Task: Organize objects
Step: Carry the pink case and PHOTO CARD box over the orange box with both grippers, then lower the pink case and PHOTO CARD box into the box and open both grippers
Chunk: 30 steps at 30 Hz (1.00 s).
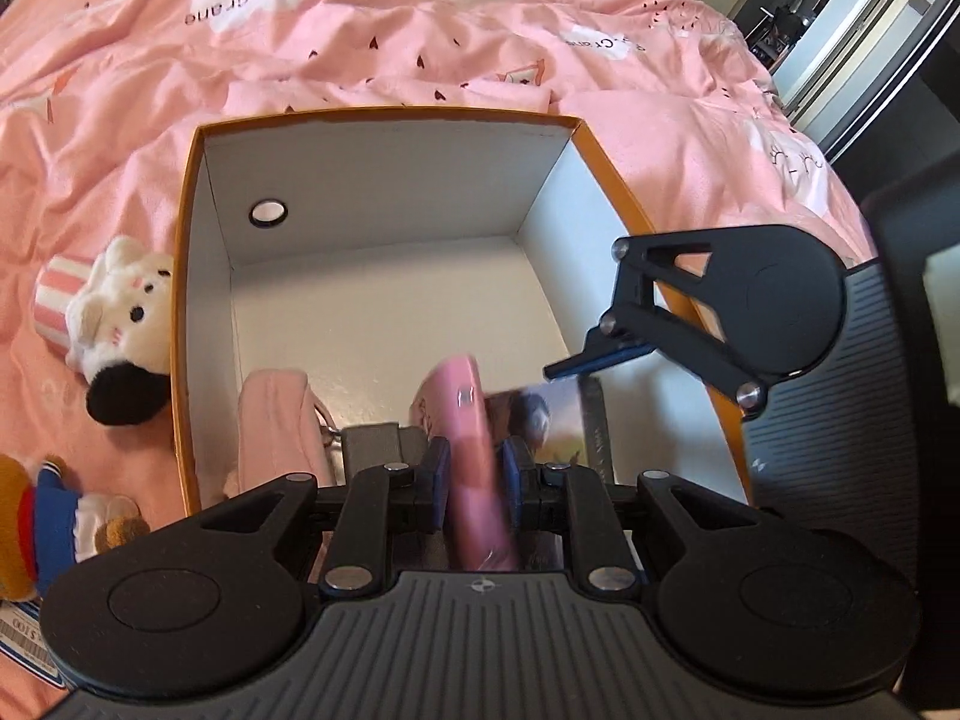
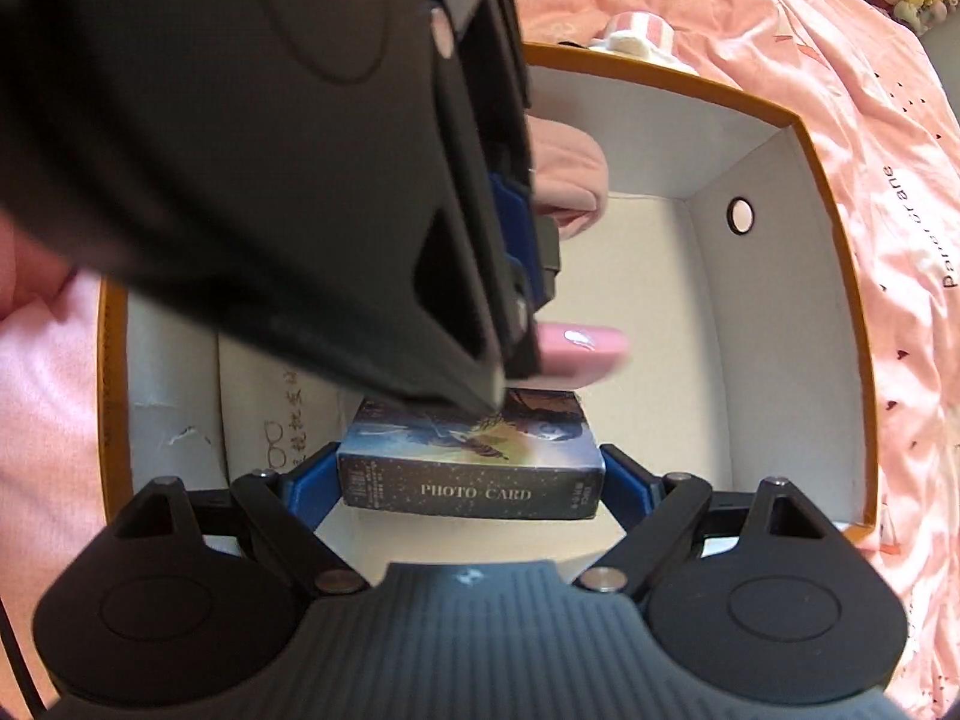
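Slim pink case (image 1: 477,456) sits pinched on edge btwn the narrow blue pads of the left gripper (image 1: 474,468), hanging over the open orange box (image 1: 384,115), white inside. Under its tip lies the photo card box (image 2: 471,468), flanked by the right gripper (image 2: 471,483), tongs wide; pads look pressed to both ends, though contact is hard to confirm. A pink cloth bundle (image 1: 279,426) lies in the box too. Outside, on the pink bedsheet (image 1: 360,48): a white plush (image 1: 117,318) and an orange-and-blue plush (image 1: 54,510).
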### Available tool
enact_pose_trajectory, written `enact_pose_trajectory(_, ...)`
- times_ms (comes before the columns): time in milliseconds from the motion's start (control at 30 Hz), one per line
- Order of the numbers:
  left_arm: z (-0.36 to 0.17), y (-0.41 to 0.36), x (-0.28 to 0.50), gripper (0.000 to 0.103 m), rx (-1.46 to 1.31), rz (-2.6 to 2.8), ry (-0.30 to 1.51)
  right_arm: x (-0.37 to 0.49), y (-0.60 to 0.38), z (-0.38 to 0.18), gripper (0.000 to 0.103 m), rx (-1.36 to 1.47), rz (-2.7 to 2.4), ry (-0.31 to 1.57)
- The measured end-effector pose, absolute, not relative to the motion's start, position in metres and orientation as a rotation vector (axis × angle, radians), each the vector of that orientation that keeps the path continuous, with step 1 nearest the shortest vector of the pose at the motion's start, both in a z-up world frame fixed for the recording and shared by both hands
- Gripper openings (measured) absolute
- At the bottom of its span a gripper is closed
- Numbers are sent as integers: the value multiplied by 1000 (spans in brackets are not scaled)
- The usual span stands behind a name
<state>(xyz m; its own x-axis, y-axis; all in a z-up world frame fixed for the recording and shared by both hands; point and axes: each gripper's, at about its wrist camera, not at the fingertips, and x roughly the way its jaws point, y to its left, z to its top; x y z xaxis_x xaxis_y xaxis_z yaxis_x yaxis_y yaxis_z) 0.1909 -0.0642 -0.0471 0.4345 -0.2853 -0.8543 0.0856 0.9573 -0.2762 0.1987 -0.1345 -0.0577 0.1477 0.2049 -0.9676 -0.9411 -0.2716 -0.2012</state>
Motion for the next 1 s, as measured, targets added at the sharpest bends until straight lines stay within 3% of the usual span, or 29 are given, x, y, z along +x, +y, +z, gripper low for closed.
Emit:
enact_pose_trajectory(233,-49,-55,192,21,-264,-248,1112,201,-134,-66,88,-1342,1383,793)
enact_pose_trajectory(400,-34,-40,185,30,-291,-270,1073,195,-131,-72,88,-1392,1392,755)
enact_pose_trajectory(700,-18,-8,171,35,-344,-218,1003,187,-112,-68,88,-1438,1421,711)
enact_pose_trajectory(1000,-18,5,162,40,-345,-195,958,189,-91,-77,88,-1442,1430,790)
